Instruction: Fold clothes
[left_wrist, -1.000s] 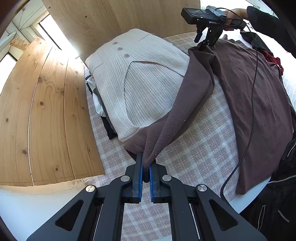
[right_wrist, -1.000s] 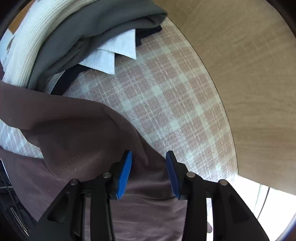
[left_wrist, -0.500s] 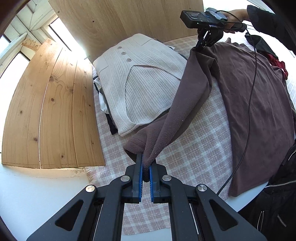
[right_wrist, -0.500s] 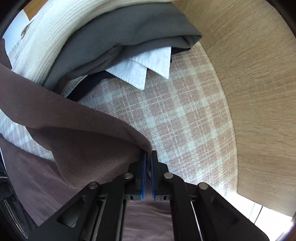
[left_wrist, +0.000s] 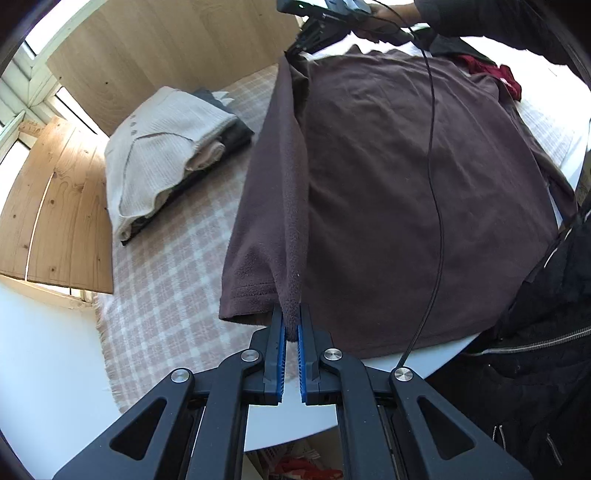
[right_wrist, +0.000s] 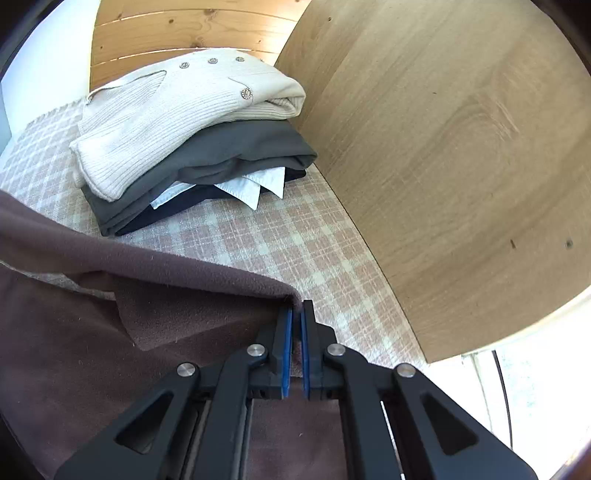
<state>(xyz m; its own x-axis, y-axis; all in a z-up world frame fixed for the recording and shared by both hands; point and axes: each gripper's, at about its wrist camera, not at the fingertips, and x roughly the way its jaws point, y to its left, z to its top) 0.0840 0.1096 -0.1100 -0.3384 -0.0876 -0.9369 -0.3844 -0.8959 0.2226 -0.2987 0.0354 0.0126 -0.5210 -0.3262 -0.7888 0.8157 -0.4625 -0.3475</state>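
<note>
A brown fleece top (left_wrist: 406, 177) lies spread over the checked cloth on the table. My left gripper (left_wrist: 290, 325) is shut on the cuff end of its sleeve (left_wrist: 273, 206), which is stretched taut and lifted along the garment's left side. My right gripper (right_wrist: 296, 314) is shut on the brown fleece (right_wrist: 155, 295) at the sleeve's far end, near the shoulder. In the left wrist view the right gripper (left_wrist: 295, 50) shows at the top, held by a person's hand, pinching the same fabric.
A stack of folded clothes (right_wrist: 192, 136) with a cream ribbed cardigan (left_wrist: 155, 158) on top sits on the checked cloth (left_wrist: 177, 266) by a wooden panel (right_wrist: 461, 147). A black cable (left_wrist: 436, 184) crosses the fleece. Red clothing (left_wrist: 498, 74) lies at the far edge. A dark jacket (left_wrist: 535, 350) is at right.
The right jaws closed on the fleece and rose. My left gripper carried the sleeve rightward, off the folded stack, so it now lies stretched along the garment's side.
</note>
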